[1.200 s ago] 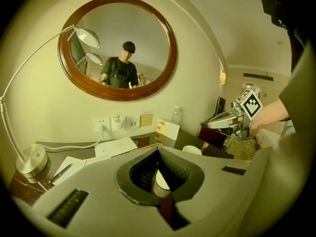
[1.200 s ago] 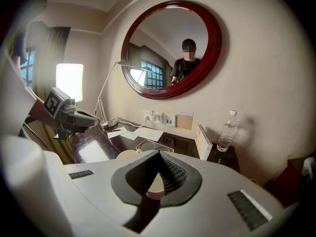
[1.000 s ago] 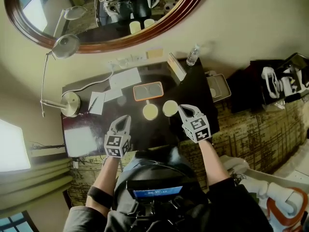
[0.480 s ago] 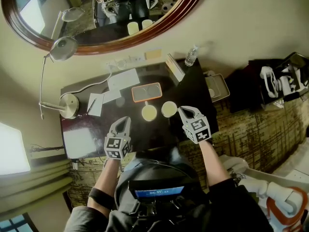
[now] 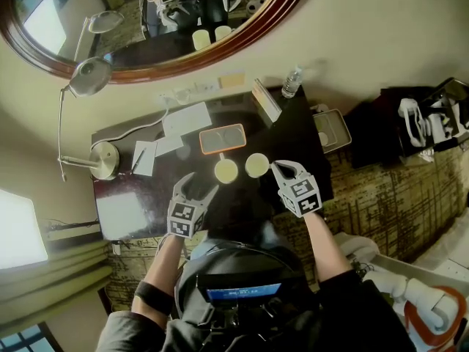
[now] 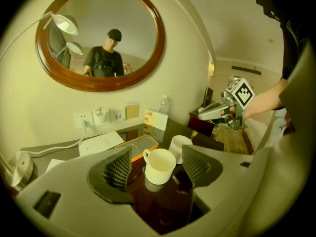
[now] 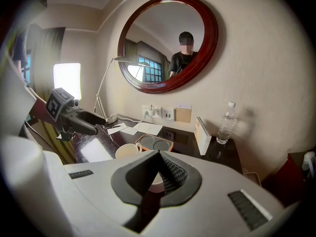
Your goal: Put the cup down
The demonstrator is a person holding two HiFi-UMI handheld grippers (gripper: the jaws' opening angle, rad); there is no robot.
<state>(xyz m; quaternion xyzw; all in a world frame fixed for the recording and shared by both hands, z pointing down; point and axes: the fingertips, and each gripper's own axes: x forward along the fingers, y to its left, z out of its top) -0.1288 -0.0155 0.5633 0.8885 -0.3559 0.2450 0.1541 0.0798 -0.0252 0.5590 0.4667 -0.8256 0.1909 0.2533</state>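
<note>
Two cream cups stand side by side on the dark desk (image 5: 293, 134): the left cup (image 5: 226, 171) and the right cup (image 5: 256, 165). In the left gripper view the left cup (image 6: 160, 166) stands upright on the desk just ahead of my left gripper (image 6: 158, 168), handle to the left. Its jaws are opening, and the pads (image 6: 118, 169) stand clear of the cup. In the head view my left gripper (image 5: 199, 187) sits just short of that cup. My right gripper (image 5: 278, 167) is shut and empty beside the right cup, which its jaws (image 7: 159, 158) partly hide.
An orange-rimmed tray (image 5: 223, 138) lies behind the cups. Papers (image 5: 187, 119) and a desk lamp base (image 5: 106, 158) are at the left. A water bottle (image 5: 292, 83) and a card stand (image 5: 267, 100) are at the back right. A round mirror (image 5: 146, 20) hangs above.
My left gripper's jaws have spread apart from shut, and it has shifted slightly right, towards the left cup. The right gripper and both cups have stayed put.
</note>
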